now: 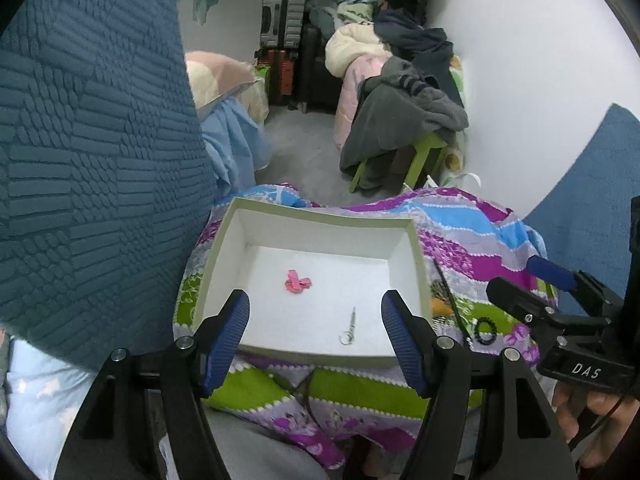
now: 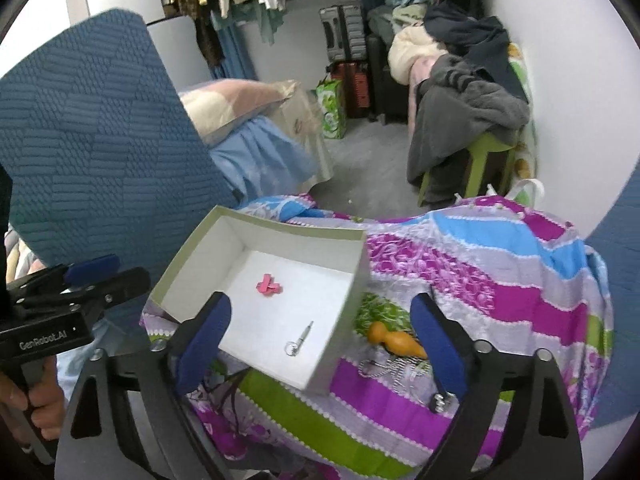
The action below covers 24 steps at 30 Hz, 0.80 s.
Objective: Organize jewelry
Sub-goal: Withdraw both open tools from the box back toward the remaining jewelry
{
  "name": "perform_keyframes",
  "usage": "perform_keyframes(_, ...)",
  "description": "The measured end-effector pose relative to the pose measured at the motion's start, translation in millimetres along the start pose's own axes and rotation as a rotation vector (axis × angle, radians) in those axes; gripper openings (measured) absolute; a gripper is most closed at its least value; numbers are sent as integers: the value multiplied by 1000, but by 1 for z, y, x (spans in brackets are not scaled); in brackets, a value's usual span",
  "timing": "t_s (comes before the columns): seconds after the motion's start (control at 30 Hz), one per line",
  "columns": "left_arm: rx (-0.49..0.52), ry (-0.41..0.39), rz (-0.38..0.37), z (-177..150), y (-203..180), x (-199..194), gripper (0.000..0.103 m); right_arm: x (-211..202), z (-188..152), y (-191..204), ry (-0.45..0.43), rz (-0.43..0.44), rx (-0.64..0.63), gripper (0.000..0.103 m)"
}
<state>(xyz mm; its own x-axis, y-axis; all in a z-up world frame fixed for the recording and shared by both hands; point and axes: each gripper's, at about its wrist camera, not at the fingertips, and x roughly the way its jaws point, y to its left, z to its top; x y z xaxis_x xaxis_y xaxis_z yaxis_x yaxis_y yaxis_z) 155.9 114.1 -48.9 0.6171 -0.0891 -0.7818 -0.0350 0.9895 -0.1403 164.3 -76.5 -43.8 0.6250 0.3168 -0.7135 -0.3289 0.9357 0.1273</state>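
A white open box point(image 1: 224, 240) point(image 2: 180, 264) with a green rim rests on a patterned cloth. Inside lie a pink hair clip point(image 1: 297, 281) point(image 2: 269, 286) and a small silver keyring piece point(image 1: 349, 327) point(image 2: 299, 340). My left gripper point(image 1: 316, 340) is open and empty over the box's near edge. My right gripper point(image 2: 320, 344) is open and empty above the box's right corner. Right of the box on the cloth lie an orange piece point(image 2: 394, 340), a silver chain point(image 2: 384, 368), a small metal clasp point(image 2: 440, 403) and a black hair tie point(image 1: 485, 330).
The cloth point(image 2: 500, 272) covers a small raised surface. A blue quilted cushion point(image 1: 88, 152) rises on the left. A green stool point(image 2: 480, 160) piled with clothes, suitcases point(image 1: 282, 20) and a bed point(image 2: 256, 136) stand behind. The white wall is on the right.
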Motion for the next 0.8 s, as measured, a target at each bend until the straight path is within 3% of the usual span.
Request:
perform_keyframes(0.1,-7,-6,-28,-5,-13,-9,69,-17,-7,-13,-9,7,20,100)
perform_keyframes(0.33,-7,5,-70,-17,-55,-19,69,-42,-24,-39,29,5,47,100)
perform_keyframes(0.63,12,78,-73,-30,-90,-5,69,-67,-45,-68,113,-161,32,100)
perform_keyframes(0.8,19,99,-59,-26,-99,6,69,-82,-53,-82,158,-209,57,100)
